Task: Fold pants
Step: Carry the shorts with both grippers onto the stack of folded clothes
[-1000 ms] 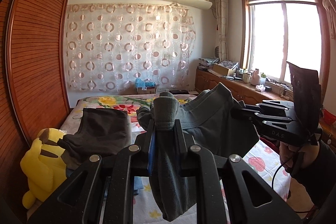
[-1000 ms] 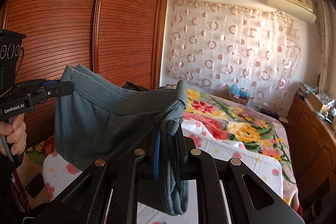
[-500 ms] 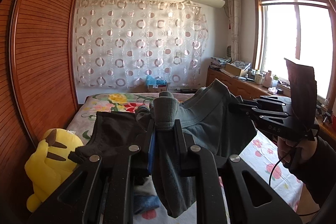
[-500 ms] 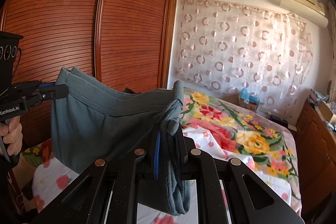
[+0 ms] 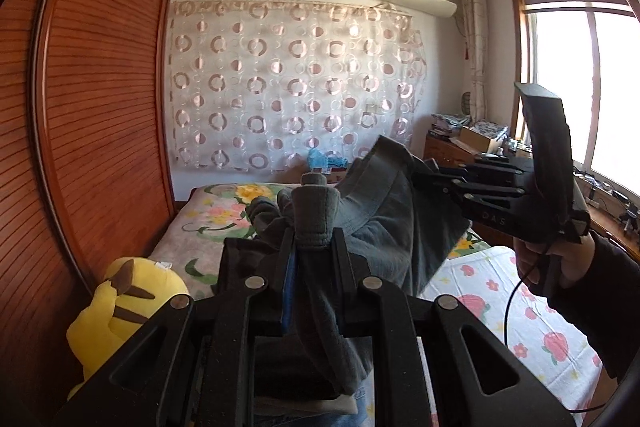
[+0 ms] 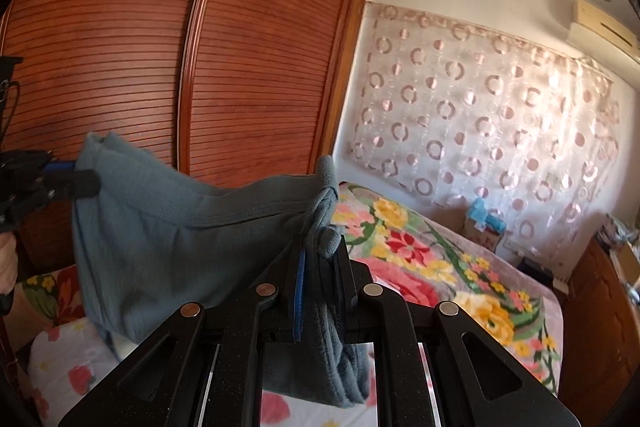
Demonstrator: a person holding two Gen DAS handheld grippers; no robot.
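both tongs, left tongs (image 5: 314, 247) and right tongs (image 6: 320, 259), clamped on soft grey-blue cotton pants (image 6: 180, 239) | pants hung stretched above floral bed (image 6: 460, 279) | swung sideways since a second ago, guess laying down comes next

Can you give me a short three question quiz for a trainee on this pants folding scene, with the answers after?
1. True or false: the grey pants lie flat on the bed.
2. Which option fits? The left gripper and right gripper are: A) both open, B) both shut on the pants, C) only one holding cloth.
3. What yellow thing sits beside the wooden wardrobe in the left wrist view?

Key
1. False: the pants hang in the air, stretched between the two grippers above the bed.
2. B
3. A yellow plush toy.
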